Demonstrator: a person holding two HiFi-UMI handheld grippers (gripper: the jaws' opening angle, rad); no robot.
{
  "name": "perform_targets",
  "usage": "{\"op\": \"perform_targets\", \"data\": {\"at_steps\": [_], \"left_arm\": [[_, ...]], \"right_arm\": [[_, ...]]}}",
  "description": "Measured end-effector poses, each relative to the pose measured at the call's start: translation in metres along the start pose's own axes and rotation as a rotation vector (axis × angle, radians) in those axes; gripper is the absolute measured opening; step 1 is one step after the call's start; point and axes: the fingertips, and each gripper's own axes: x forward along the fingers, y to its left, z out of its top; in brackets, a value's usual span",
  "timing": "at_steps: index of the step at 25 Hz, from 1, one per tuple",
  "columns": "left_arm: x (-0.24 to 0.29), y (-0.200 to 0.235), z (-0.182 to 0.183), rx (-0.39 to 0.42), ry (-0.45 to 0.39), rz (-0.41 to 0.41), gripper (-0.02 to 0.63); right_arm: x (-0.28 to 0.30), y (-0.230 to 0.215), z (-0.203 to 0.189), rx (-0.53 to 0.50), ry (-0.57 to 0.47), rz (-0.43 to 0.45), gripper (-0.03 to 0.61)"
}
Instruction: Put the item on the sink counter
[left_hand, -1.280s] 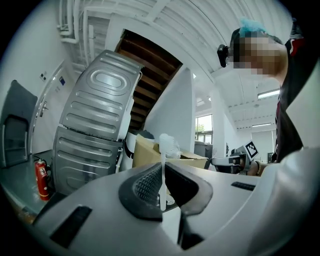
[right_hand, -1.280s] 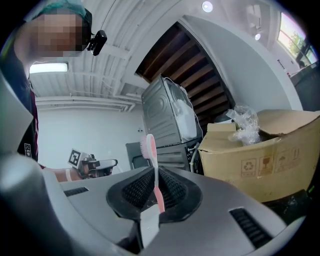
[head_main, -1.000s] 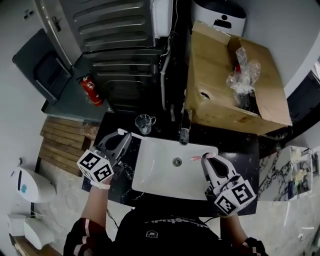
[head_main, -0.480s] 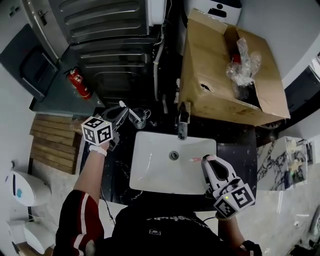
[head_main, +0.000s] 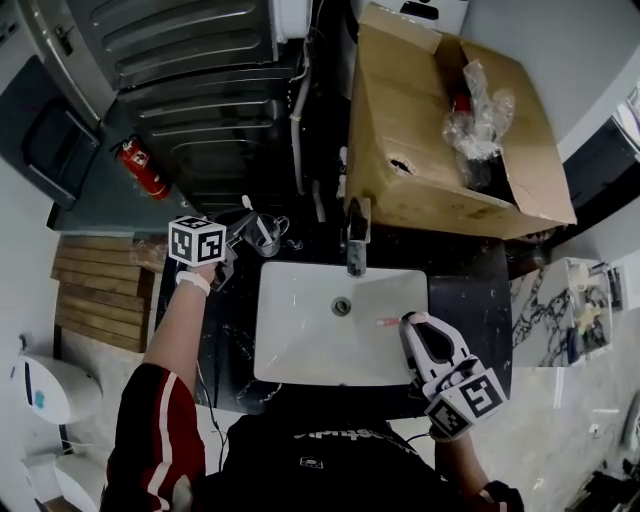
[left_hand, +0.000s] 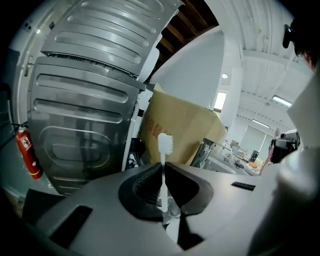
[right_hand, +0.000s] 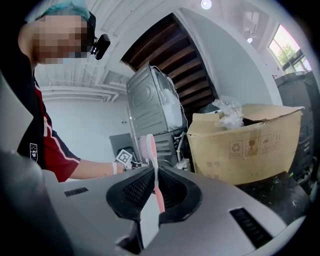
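Person in a black shirt (head_main: 330, 470) with a dark red, white-striped left sleeve (head_main: 150, 425). Grey plastic left gripper (head_main: 248, 224) and right gripper (head_main: 410, 321) each carry a black-and-white marker cube (head_main: 197, 241); a white wristband (head_main: 194, 282) sits just behind the left cube.

Black sink counter (head_main: 468, 305): white basin (head_main: 300, 345) set in, faucet (head_main: 357, 238) behind, glass cup (head_main: 270, 234) back-left corner.
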Motion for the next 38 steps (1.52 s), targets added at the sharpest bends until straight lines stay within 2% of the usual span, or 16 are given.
{"op": "perform_targets", "data": {"at_steps": [7,10,12,15,19,25,30,34,38], "left_arm": [[0.008,0.010,0.003,-0.014,-0.055,0.033,0.032],[0.008,0.010,0.004,-0.020,-0.082,0.043,0.032],[0.009,0.010,0.003,-0.027,-0.089,0.044,0.032],[0.010,0.008,0.003,-0.030,-0.093,0.046,0.032],[0.009,0.008,0.003,-0.032,-0.100,0.037,0.034],[0.003,0.005,0.004,-0.030,-0.119,0.027,0.139],[-0.013,0.004,0.000,-0.036,-0.139,0.051,0.204],[-0.032,-0.001,-0.007,0.006,-0.136,0.092,0.224],[-0.067,-0.021,-0.005,0.025,-0.206,0.130,0.224]], "right_arm": [[-0.004,-0.007,-0.009,-0.024,0.033,-0.030,0.055],[-0.002,-0.005,-0.005,0.000,0.011,-0.029,0.055],[-0.001,-0.002,0.000,0.023,-0.010,-0.021,0.055],[-0.005,-0.006,-0.006,-0.020,0.020,-0.034,0.055],[-0.004,-0.005,-0.004,-0.012,0.012,-0.032,0.055],[0.000,-0.003,0.003,0.016,-0.017,-0.018,0.055],[-0.002,-0.008,-0.004,-0.023,0.030,-0.022,0.055],[-0.001,-0.004,0.001,-0.032,0.023,-0.006,0.055],[0.001,0.002,0.007,-0.065,0.017,0.021,0.055]]}}
